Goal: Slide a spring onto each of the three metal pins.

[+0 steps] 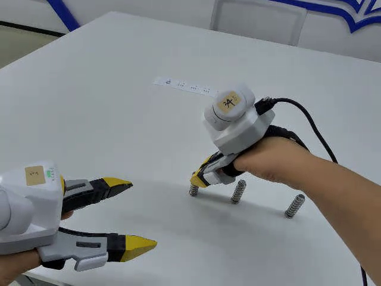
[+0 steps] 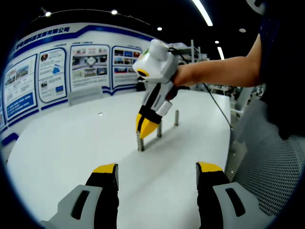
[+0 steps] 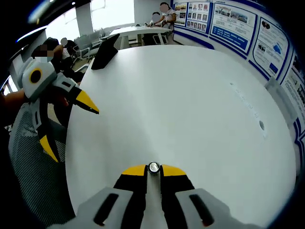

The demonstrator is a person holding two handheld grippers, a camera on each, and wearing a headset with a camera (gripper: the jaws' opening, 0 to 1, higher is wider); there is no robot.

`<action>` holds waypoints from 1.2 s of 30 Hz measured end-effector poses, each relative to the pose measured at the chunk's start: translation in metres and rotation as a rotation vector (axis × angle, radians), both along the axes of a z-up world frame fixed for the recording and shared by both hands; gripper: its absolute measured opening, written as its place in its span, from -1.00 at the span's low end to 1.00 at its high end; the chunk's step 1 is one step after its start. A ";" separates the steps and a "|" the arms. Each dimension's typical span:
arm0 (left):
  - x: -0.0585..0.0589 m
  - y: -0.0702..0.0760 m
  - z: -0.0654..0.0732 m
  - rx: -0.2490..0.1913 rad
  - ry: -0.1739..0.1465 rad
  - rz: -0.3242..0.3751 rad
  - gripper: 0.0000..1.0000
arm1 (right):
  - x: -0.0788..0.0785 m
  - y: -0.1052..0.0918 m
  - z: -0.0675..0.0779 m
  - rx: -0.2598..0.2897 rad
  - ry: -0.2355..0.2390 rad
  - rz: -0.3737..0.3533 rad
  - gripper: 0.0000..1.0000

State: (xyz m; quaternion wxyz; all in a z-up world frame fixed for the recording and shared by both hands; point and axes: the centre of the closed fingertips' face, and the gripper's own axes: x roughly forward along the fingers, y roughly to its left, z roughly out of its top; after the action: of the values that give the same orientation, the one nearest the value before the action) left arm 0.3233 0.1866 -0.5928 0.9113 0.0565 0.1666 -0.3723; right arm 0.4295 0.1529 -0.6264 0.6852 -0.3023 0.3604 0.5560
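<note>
White worktop (image 1: 107, 95) carries the work in a short row, close to the person's right forearm. Head view: the middle spring (image 1: 238, 191) and the outer spring (image 1: 294, 205) each stand as grey coils, apart from one another and untouched. I judge both already sleeved on their pins, though the coil covers the pin inside each. The third spring (image 1: 193, 190) sits under the right gripper (image 1: 199, 179), with just its lower coils visible. Right gripper view: jaws drawn nearly together, closed on a round metal pin top (image 3: 153, 167) between the yellow tips; cannot tell whether the coil is caught as well. The left gripper (image 1: 134, 213) is spread wide and empty, well apart from the row and aimed toward it. Judgement: two of three done, the third being seated. Left to do: release, then check that the last coil sits fully down. The springs look thin-wired, close-wound and dull grey, and the two free ones appear to lean slightly in the head view. A printed paper strip (image 1: 184, 86) lies farther back, not involved.
</note>
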 end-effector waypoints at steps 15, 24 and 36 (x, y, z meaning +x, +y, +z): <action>0.001 -0.002 0.001 0.002 -0.002 -0.004 0.35 | 0.000 -0.004 0.004 0.017 -0.018 0.001 -0.73; 0.004 -0.005 0.003 0.001 -0.005 -0.015 0.35 | -0.004 -0.019 0.015 0.047 -0.039 -0.020 -0.70; 0.004 -0.011 0.003 -0.003 -0.001 -0.035 0.35 | -0.021 -0.043 0.022 0.086 -0.053 -0.044 -0.65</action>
State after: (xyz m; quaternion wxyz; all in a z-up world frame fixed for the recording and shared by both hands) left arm 0.3275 0.1759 -0.5902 0.9049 0.0583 0.1645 -0.3882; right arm 0.4086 0.1095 -0.6046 0.7188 -0.2792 0.3244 0.5478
